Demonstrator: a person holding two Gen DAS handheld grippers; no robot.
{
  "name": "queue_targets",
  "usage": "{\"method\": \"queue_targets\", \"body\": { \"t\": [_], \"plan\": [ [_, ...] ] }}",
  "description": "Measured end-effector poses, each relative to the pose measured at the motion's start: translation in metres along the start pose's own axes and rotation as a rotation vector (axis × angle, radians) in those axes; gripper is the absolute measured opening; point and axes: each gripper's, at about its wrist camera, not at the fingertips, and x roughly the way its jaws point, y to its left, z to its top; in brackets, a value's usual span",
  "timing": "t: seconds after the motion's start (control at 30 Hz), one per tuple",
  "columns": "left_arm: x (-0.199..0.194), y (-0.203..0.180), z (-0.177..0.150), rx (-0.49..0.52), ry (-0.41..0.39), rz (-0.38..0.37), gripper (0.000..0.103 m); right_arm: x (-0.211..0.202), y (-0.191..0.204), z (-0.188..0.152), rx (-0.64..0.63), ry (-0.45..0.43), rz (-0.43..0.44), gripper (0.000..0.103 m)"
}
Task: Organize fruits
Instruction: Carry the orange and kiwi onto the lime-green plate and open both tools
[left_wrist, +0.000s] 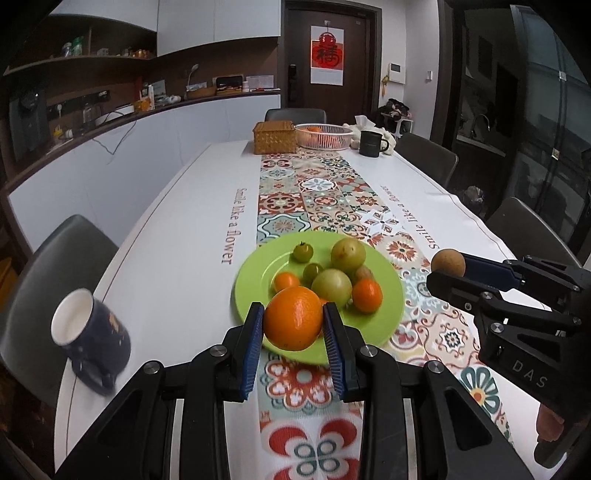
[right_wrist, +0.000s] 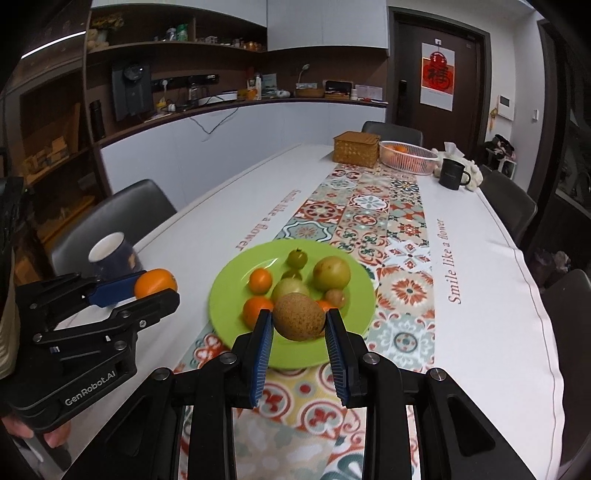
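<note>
Jaws of the left gripper (left_wrist: 293, 325) clamp an orange (left_wrist: 293, 318); jaws of the right gripper (right_wrist: 298, 325) clamp a brown fruit (right_wrist: 298, 316). Both fruits hang above the green plate (left_wrist: 391, 295) on the desk (left_wrist: 177, 236).

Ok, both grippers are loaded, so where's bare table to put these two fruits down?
Bare white cloth lies between the blue mug and the green plate, and right of the patterned runner. The plate's middle is crowded; its left rim is free.

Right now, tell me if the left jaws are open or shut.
Shut on the orange: both blue pads press its sides, lifting it above the green plate.
</note>
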Motion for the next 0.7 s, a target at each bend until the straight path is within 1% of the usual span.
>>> {"method": "queue_targets", "body": {
  "t": [0.2, 0.3, 0.37, 0.47, 0.57, 0.7],
  "plan": [
    [0.030, 0.002, 0.020, 0.018, 0.019, -0.038, 0.032, 0.024, -0.007, 0.015, -0.009, 0.013, 0.004, 0.030],
    [0.050, 0.003, 0.028, 0.019, 0.044, -0.060, 0.032, 0.038, -0.009, 0.020, -0.012, 0.031, 0.010, 0.030],
    [0.064, 0.004, 0.031, 0.025, 0.059, -0.059, 0.032, 0.049, -0.011, 0.021, -0.010, 0.043, 0.018, 0.030],
    [0.082, 0.004, 0.033, 0.035, 0.083, -0.060, 0.032, 0.066, -0.015, 0.023, -0.006, 0.064, 0.018, 0.030],
    [0.099, 0.004, 0.034, 0.038, 0.107, -0.076, 0.032, 0.082, -0.020, 0.022, 0.005, 0.087, 0.026, 0.030],
    [0.111, 0.003, 0.032, 0.049, 0.126, -0.082, 0.032, 0.098, -0.024, 0.022, 0.010, 0.105, 0.033, 0.030]
  ]
}}
